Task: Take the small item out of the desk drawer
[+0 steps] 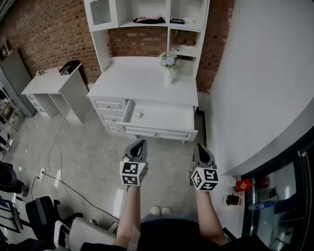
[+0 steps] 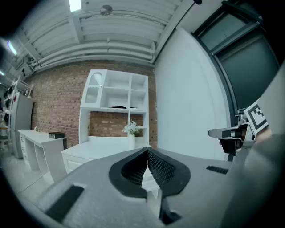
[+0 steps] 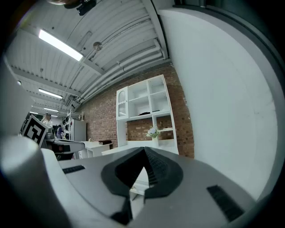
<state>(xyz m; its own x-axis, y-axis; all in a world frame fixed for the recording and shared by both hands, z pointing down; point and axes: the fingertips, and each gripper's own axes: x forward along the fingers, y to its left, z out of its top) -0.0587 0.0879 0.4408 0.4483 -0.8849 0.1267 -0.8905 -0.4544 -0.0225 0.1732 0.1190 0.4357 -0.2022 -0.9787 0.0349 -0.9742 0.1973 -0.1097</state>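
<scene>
1. A red brick wall (image 1: 49, 29) is seen at the back, and a plain white wall (image 1: 265, 73) is set along the right.
2. The grey floor (image 1: 93, 162) is crossed by loose cables (image 1: 76, 193).
3. A white shelf unit (image 1: 147, 12) is placed against the brick, with a white side table (image 1: 49, 84) to its left.
4. The ribbed ceiling (image 2: 111, 31) is lit by a strip light (image 3: 60, 44).
5. Dark office chairs (image 1: 41, 211) are parked at the lower left.

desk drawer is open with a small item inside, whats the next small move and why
Probably bring the left gripper forward over the open drawer, parting its fingers on the way. The small item lies near the drawer's left end, on that gripper's side. That gripper and the right gripper both hang short of the desk, shut and empty.
</scene>
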